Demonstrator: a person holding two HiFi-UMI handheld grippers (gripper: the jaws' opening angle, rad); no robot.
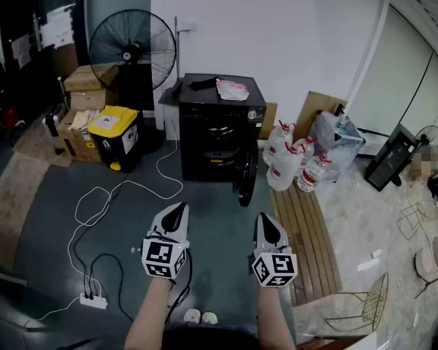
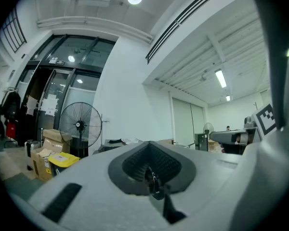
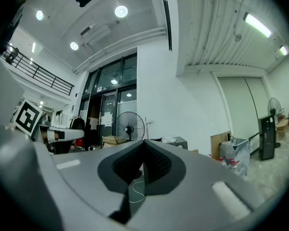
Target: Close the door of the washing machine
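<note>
A black washing machine [image 1: 220,126] stands against the white wall ahead, its door [image 1: 247,175] swung open towards me at its lower right. My left gripper [image 1: 177,211] and my right gripper [image 1: 266,221] are held side by side well short of the machine, both shut and empty. In the left gripper view the shut left gripper [image 2: 151,177] fills the lower picture, with the machine's top [image 2: 116,144] just behind it. In the right gripper view the shut right gripper [image 3: 140,171] hides most of the machine [image 3: 172,141].
A standing fan [image 1: 132,49], cardboard boxes [image 1: 87,86] and a yellow-lidded bin [image 1: 114,134] stand left of the machine. White cables [image 1: 102,195] and a power strip [image 1: 93,300] lie on the floor at left. Plastic bags [image 1: 299,162] and a wooden strip [image 1: 305,232] lie at right.
</note>
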